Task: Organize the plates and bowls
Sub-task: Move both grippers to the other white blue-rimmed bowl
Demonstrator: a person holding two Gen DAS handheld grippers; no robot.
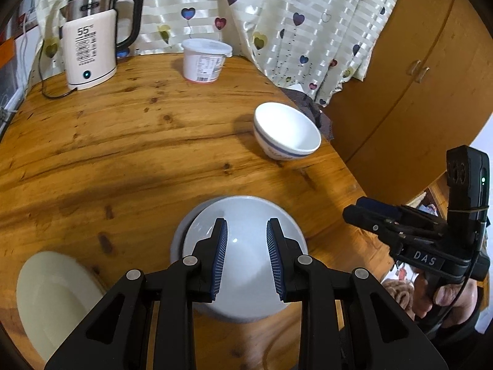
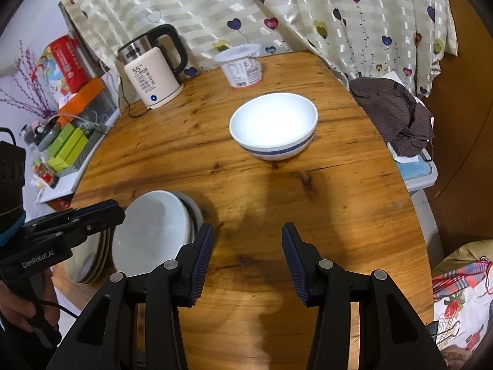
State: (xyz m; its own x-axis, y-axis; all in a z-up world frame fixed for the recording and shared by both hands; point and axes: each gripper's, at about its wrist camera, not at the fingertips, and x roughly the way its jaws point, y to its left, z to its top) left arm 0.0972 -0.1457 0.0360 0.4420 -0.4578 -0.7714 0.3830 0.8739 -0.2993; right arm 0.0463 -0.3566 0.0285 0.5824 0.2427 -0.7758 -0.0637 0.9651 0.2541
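A white bowl with a blue band (image 1: 286, 131) (image 2: 274, 125) stands alone on the round wooden table (image 1: 123, 141). A stack of pale grey bowls (image 1: 246, 246) (image 2: 154, 231) sits near the table's front. My left gripper (image 1: 246, 231) hovers open and empty just above the top bowl of the stack. It also shows at the left of the right wrist view (image 2: 104, 212). Cream plates (image 1: 52, 299) (image 2: 89, 262) lie left of the stack. My right gripper (image 2: 246, 237) is open and empty over bare wood, right of the stack and short of the banded bowl.
An electric kettle (image 1: 92, 37) (image 2: 154, 71) and a white lidded tub (image 1: 205, 60) (image 2: 242, 66) stand at the table's far edge by the curtain. A brown cloth (image 2: 397, 120) lies off the right edge. Boxes (image 2: 67, 129) crowd the left side. A wooden cabinet (image 1: 416, 71) stands right.
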